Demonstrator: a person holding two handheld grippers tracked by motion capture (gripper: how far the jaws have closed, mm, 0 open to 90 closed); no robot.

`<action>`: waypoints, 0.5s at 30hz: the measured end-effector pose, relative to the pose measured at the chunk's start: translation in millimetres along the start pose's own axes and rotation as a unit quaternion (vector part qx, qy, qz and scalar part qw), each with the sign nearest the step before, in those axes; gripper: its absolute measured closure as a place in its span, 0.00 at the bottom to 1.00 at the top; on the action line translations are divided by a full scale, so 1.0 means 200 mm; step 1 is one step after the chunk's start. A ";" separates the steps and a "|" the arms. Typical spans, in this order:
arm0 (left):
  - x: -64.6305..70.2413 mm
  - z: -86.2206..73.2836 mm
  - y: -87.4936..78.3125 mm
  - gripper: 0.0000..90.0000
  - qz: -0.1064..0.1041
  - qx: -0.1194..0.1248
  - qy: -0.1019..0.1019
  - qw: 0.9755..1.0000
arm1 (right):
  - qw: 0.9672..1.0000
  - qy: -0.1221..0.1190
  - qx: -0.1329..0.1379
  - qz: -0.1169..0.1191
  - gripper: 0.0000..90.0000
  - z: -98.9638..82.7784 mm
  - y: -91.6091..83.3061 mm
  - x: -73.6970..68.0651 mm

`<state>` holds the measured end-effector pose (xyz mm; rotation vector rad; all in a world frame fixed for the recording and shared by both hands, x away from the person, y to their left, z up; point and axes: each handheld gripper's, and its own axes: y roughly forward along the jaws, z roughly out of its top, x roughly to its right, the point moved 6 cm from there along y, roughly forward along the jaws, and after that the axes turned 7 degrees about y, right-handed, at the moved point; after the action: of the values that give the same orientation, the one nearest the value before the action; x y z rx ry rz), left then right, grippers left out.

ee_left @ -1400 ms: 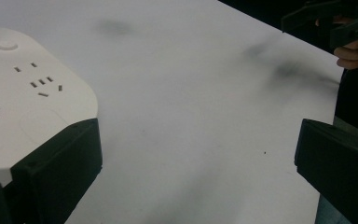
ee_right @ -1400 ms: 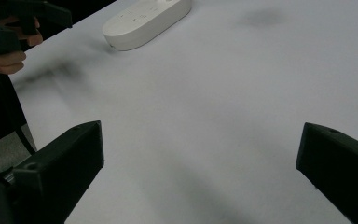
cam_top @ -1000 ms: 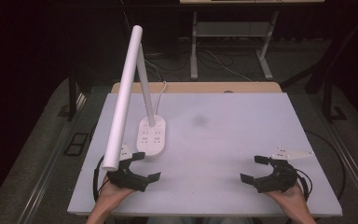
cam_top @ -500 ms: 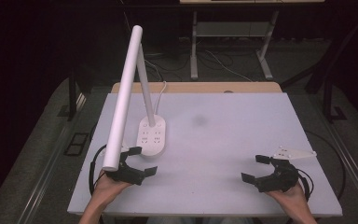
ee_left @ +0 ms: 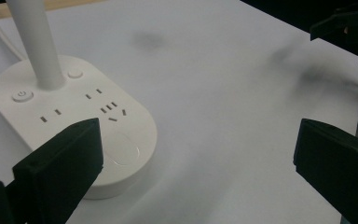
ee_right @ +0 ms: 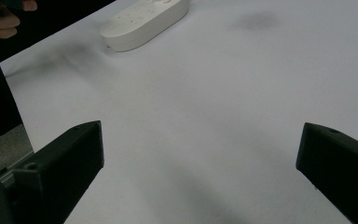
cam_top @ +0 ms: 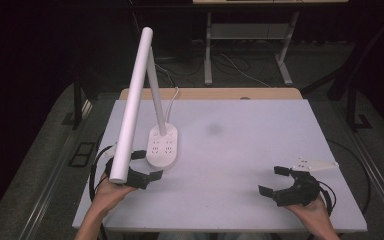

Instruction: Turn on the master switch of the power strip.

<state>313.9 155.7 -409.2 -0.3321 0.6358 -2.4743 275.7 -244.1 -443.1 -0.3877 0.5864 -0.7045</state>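
Observation:
A white desk lamp stands on the white table (cam_top: pixel 240 150), its oval base (cam_top: pixel 162 146) carrying sockets and buttons. Its long white head (cam_top: pixel 132 100) slants down toward the table's near-left corner. My left gripper (cam_top: pixel 147 165) is open just left of and in front of the base, partly under the lamp head. In the left gripper view the base (ee_left: pixel 70 116) and stem (ee_left: pixel 35 42) lie close ahead of the open left gripper (ee_left: pixel 198 144). My right gripper (cam_top: pixel 275 180) is open and empty near the front right. In the right gripper view the base (ee_right: pixel 142 18) is far ahead of the open right gripper (ee_right: pixel 200 144).
The lamp's white cable (cam_top: pixel 171 102) runs back to the table's far wooden edge (cam_top: pixel 210 93). A faint grey smudge (cam_top: pixel 213 128) marks the tabletop's middle. Black cables loop off both sides of the table. Metal desk legs (cam_top: pixel 207 50) stand on the floor beyond.
My left gripper has moved forward and closer to the lamp base, now under the lamp head's tip. The right gripper has barely shifted.

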 end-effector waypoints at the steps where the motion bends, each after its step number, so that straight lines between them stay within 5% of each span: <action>1: -0.01 0.00 0.00 0.00 0.000 -0.002 0.003 1.000 | 1.000 0.000 0.000 0.000 0.00 0.00 0.00 0.00; 15: -0.07 0.06 -0.02 0.01 0.005 -0.018 0.009 1.000 | 1.000 -0.001 0.000 0.001 0.00 0.00 0.00 0.00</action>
<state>327.2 162.5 -397.5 -0.3188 0.6891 -2.4613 275.5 -244.1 -443.5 -0.3880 0.5852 -0.7017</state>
